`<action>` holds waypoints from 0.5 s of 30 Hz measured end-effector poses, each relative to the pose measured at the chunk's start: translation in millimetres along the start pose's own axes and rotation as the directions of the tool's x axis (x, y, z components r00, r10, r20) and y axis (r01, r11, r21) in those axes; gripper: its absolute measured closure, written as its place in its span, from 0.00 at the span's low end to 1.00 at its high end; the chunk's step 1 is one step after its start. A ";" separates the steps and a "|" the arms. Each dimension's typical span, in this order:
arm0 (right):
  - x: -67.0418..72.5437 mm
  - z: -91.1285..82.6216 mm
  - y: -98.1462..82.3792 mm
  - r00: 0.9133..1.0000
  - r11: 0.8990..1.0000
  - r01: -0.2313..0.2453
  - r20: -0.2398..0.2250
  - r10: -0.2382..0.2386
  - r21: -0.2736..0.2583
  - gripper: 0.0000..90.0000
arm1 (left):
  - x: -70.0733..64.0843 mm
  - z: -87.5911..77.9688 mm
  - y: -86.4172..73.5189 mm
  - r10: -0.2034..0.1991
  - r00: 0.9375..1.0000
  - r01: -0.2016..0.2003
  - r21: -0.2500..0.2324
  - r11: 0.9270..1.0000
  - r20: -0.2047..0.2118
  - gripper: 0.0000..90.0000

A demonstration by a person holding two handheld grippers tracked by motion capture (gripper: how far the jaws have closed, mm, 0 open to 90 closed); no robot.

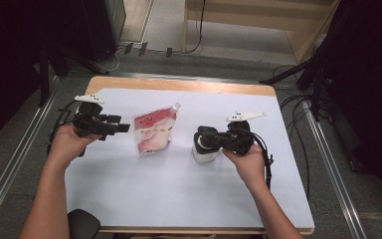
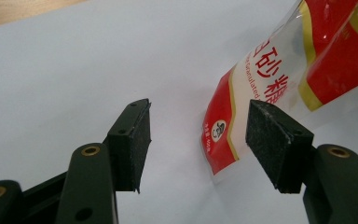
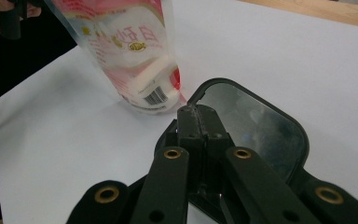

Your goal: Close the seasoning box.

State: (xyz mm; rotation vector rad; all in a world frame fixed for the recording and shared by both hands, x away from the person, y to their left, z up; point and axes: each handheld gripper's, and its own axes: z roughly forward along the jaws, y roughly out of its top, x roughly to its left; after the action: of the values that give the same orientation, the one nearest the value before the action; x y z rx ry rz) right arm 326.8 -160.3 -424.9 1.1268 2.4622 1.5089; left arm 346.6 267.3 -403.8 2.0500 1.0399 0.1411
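Observation:
A red and white sugar pouch (image 1: 152, 131) lies on the white table cover (image 1: 179, 189) near the middle. My left gripper (image 1: 122, 127) is held just left of the pouch and is open. In the left gripper view its jaws (image 2: 198, 140) stand apart, with a corner of the pouch (image 2: 223, 135) a little ahead of them and untouched. A white container (image 1: 202, 152) with a black, clear-windowed lid (image 3: 256, 126) stands right of the pouch. My right gripper (image 1: 202, 137) is over it, and its fingertips (image 3: 198, 116) are shut together at the lid's rim. I cannot tell whether they pinch anything.
The cover's near half is bare. The wooden table edge (image 1: 179, 84) shows at the back. Cables (image 1: 298, 129) and dark stands lie off the table's right side, and a metal rail (image 1: 10, 164) runs along the left.

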 end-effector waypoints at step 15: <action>2.4 15.5 -10.8 1.000 0.998 0.016 -0.001 -0.016 0.059 0.98 | -0.3 0.4 0.4 -0.002 1.000 0.002 -0.004 1.000 0.006 0.45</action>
State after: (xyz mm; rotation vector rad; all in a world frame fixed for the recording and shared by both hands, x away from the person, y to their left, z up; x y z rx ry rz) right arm 325.0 -149.9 -440.8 1.1123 2.5256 1.4419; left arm 346.8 266.7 -403.6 2.0444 1.0371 0.1364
